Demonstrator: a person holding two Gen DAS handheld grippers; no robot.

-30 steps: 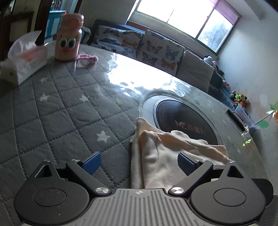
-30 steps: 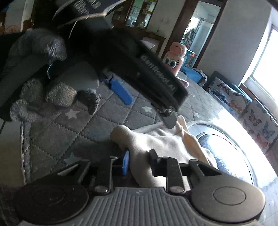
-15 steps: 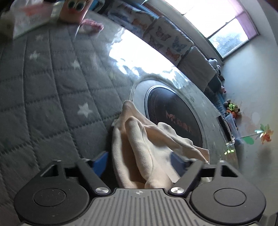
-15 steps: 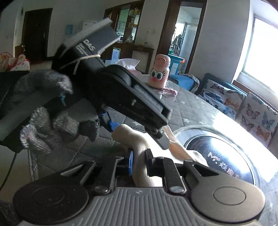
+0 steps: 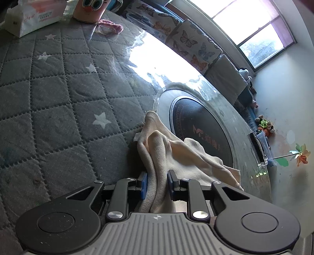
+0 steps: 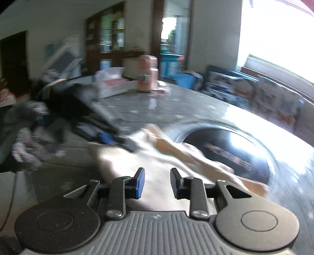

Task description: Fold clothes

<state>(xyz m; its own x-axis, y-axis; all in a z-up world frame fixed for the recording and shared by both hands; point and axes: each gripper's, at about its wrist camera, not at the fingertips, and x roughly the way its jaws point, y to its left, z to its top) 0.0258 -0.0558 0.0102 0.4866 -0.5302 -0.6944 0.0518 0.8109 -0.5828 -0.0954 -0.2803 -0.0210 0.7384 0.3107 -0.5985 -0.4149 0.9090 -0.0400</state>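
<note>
A cream cloth lies bunched on the grey quilted table cover, partly over a round black glass disc. My left gripper has a thick fold of the cloth filling the gap between its blue pads, and its jaws are closing on it. In the blurred right wrist view the cloth spreads beneath my right gripper. Its jaws are opening, and the pads stand apart without pressing anything. The left gripper, held by a gloved hand, also shows there, at the cloth's left edge.
A tissue box, a pink bottle with cartoon eyes and a pink hair tie sit at the far side of the table. A sofa with butterfly cushions runs behind it, under a bright window.
My left jaws went from wide apart to closed around the cloth's fold. My right gripper, earlier shut on the cloth, has let it go and swung sideways, which blurs its view.
</note>
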